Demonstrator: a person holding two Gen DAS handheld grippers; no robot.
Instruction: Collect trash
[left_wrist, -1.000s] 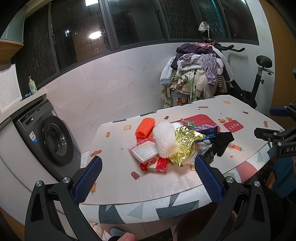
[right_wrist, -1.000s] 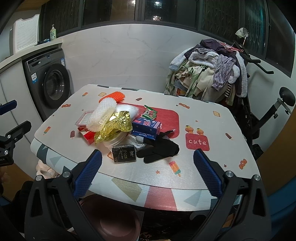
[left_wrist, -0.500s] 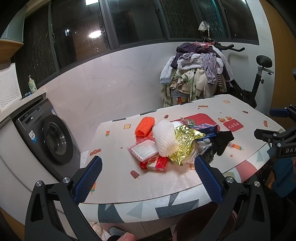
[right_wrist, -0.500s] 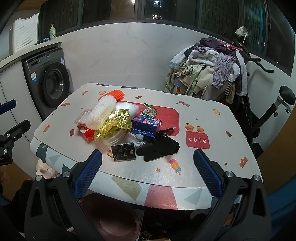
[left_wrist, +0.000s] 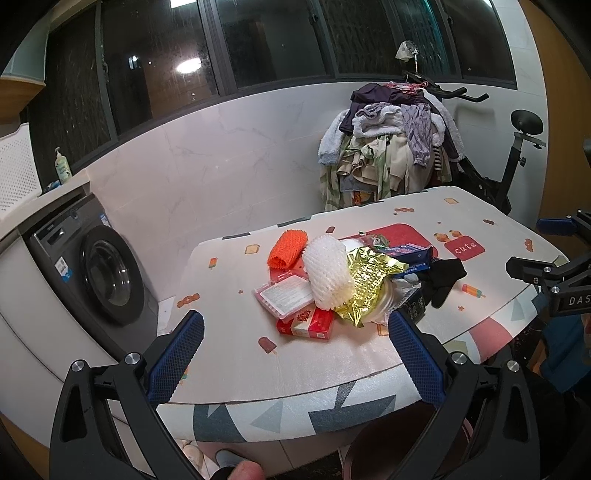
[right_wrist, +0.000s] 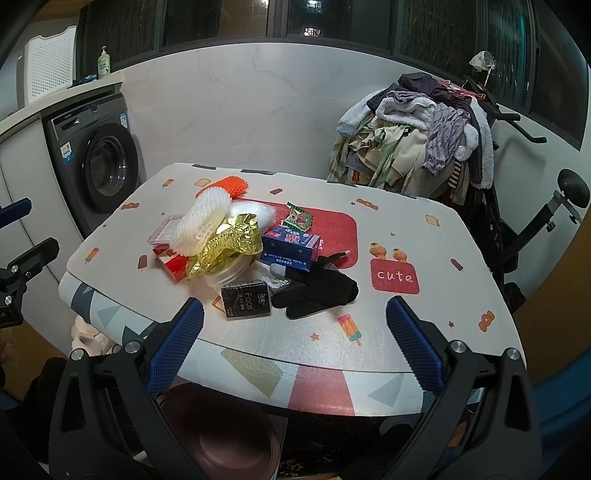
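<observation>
Littered table (right_wrist: 424, 332) — washing machine (right_wrist: 103, 170) beside

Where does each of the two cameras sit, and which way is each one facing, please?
Left wrist: on the left gripper, off the table's washing-machine corner, facing the trash pile; its own blue pads frame the red box; the right gripper shows at right.
Right wrist: on the right gripper, at the table's near edge, above a brown bin; the left gripper shows at left.
Shared: gold foil wrapper, black glove.
</observation>
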